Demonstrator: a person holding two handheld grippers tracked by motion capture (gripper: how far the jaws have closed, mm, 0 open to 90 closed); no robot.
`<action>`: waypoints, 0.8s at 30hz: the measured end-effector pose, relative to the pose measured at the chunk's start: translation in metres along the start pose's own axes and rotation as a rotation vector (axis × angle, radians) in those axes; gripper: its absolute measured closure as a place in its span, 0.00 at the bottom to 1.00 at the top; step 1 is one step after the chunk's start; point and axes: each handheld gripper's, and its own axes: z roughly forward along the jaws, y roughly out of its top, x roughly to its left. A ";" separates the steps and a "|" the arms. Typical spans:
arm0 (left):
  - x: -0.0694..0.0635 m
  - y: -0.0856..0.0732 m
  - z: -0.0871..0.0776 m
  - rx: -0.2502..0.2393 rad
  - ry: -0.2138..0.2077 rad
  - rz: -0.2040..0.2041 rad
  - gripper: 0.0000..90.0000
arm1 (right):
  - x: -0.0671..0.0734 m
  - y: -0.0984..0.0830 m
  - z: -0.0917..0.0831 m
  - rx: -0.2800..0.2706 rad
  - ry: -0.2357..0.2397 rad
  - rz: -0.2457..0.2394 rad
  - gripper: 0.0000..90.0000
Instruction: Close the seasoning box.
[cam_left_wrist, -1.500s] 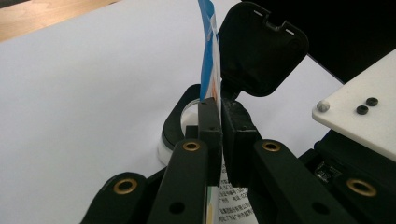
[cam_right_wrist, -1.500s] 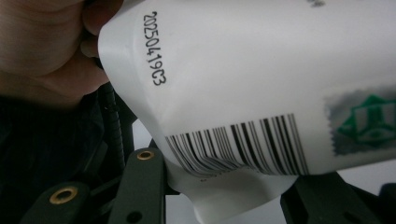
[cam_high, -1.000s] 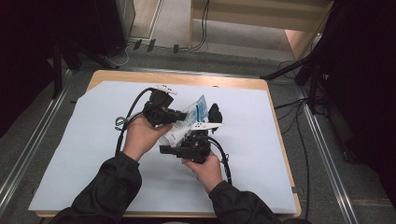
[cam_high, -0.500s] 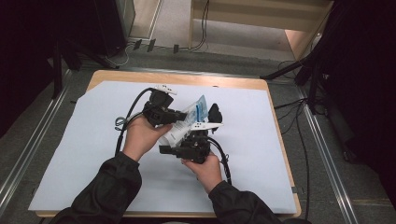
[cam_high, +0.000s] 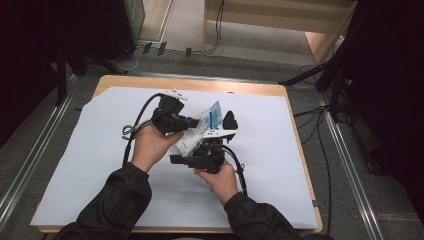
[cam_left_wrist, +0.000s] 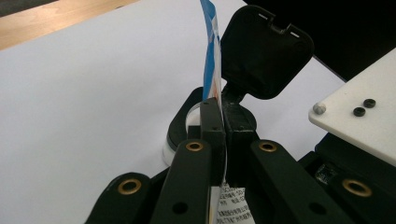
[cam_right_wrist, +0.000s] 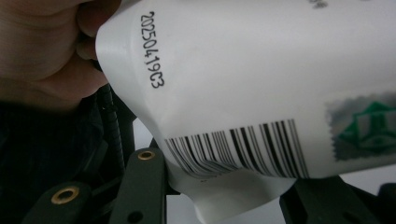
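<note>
Pouch (cam_high: 202, 122) sits mid-frame in the high view, above the table and between both grippers. No change vs a sec ago: hands and pouch are where they were, so I read this as a hold, w/ no progress on the pour. L gripper (cam_left_wrist: 223, 114) is pinched tight on the pouch's top edge. R gripper (cam_high: 206, 150) is half-closed around its barcode end and looks gripped. Tub (cam_left_wrist: 175, 135) is just behind the L gripper, lid (cam_left_wrist: 264, 51) flipped open; contents can't tell.

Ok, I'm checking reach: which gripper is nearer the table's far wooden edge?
Left. The left gripper pinches the packet farther up the table, toward the wooden edge; the right gripper holds it lower, closer to the person.
</note>
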 end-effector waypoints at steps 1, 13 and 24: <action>0.000 0.000 0.000 0.000 -0.001 0.000 1.00 | 0.000 0.000 0.000 0.000 0.004 0.004 0.71; -0.002 0.006 0.000 -0.005 -0.006 -0.003 1.00 | -0.001 0.003 -0.003 -0.007 0.011 0.006 0.71; -0.005 0.008 0.000 0.001 -0.020 -0.005 1.00 | 0.000 0.003 -0.005 -0.006 0.005 -0.007 0.70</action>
